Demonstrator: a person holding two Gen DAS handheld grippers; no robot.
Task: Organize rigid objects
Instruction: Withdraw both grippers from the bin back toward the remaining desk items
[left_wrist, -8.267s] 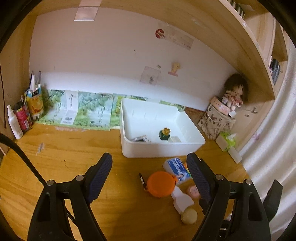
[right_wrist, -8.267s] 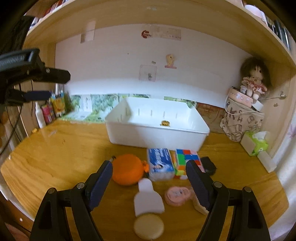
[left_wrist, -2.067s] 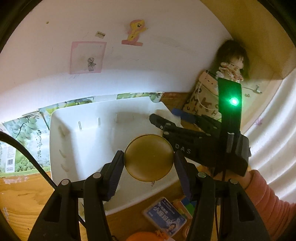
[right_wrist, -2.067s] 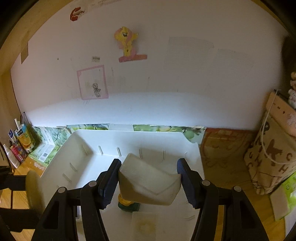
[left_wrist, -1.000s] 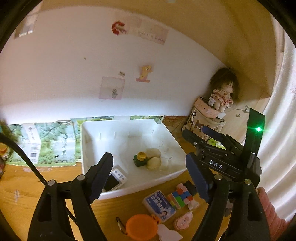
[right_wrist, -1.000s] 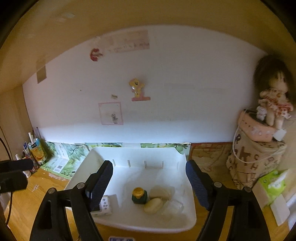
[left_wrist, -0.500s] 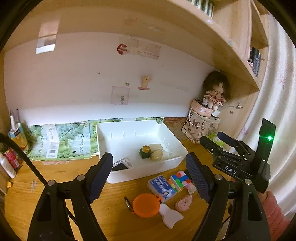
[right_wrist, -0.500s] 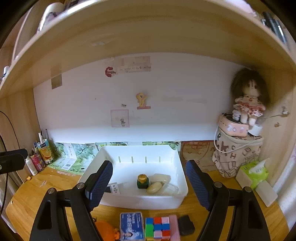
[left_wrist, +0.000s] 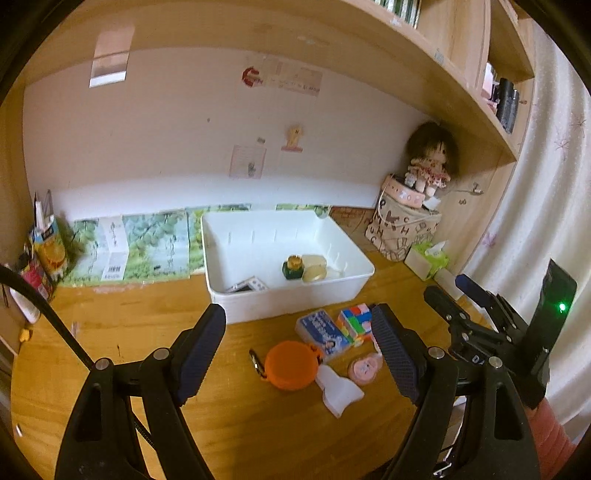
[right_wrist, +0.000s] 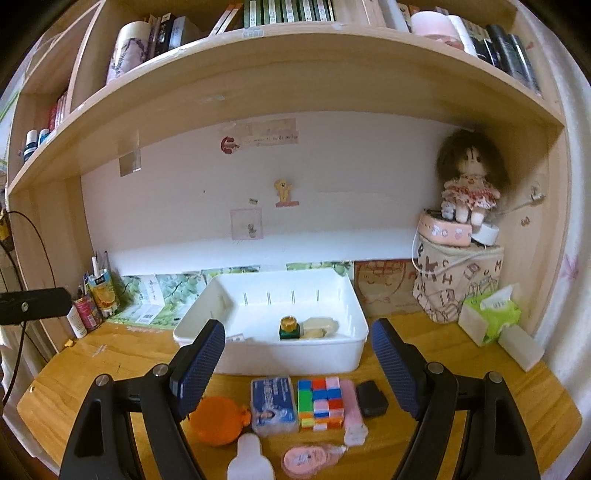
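A white bin stands on the wooden desk. It holds a green jar with a gold lid, round beige pieces and a small white device. In front of it lie an orange round case, a blue packet, a colourful cube, a pink item, a white piece and a black block. My left gripper and right gripper are open and empty, held back above these.
A doll sits on a patterned bag at the back right, beside a green tissue box. Bottles and cartons stand at the back left. A bookshelf overhangs the desk. The right gripper shows in the left wrist view.
Both grippers let go of the round beige piece and the translucent piece into the bin, opened, and have pulled back and up from the bin to above the desk's front.
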